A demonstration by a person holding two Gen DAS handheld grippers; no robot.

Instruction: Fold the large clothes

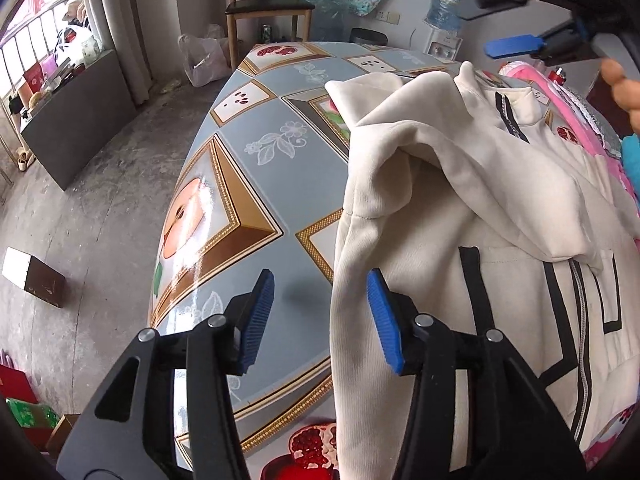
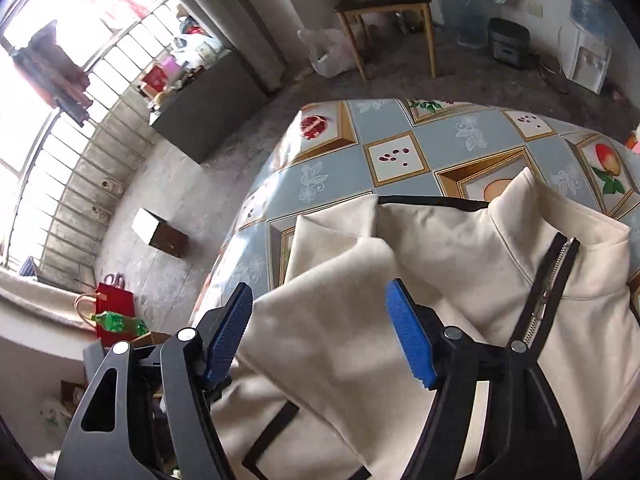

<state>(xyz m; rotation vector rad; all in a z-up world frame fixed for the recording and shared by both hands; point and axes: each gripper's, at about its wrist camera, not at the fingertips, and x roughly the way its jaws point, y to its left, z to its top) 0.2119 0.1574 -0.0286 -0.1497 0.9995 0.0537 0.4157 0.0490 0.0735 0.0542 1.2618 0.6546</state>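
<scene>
Left gripper: jaws parted, nothing pinched; its blue pads hang over the left edge of a cream zip-up jacket, one pad above bare tablecloth and the other above the fabric. Right gripper: jaws likewise spread, with a folded flap of the jacket lying below and between the pads but not pressed by either. In the left wrist view the right gripper appears at upper right, held above the far side of the garment, with fingers of the person's hand at the frame edge. The jacket lies on the table, partly folded: a sleeve is turned inward across the body, the stand-up collar and its black-edged zipper face up, and black trim lines mark the front. The table carries a glossy blue cloth printed with framed fruit. Pink fabric lies just beyond the jacket. Farther off: a wooden chair, a water dispenser, a brown box on the concrete floor, and a red bag.
</scene>
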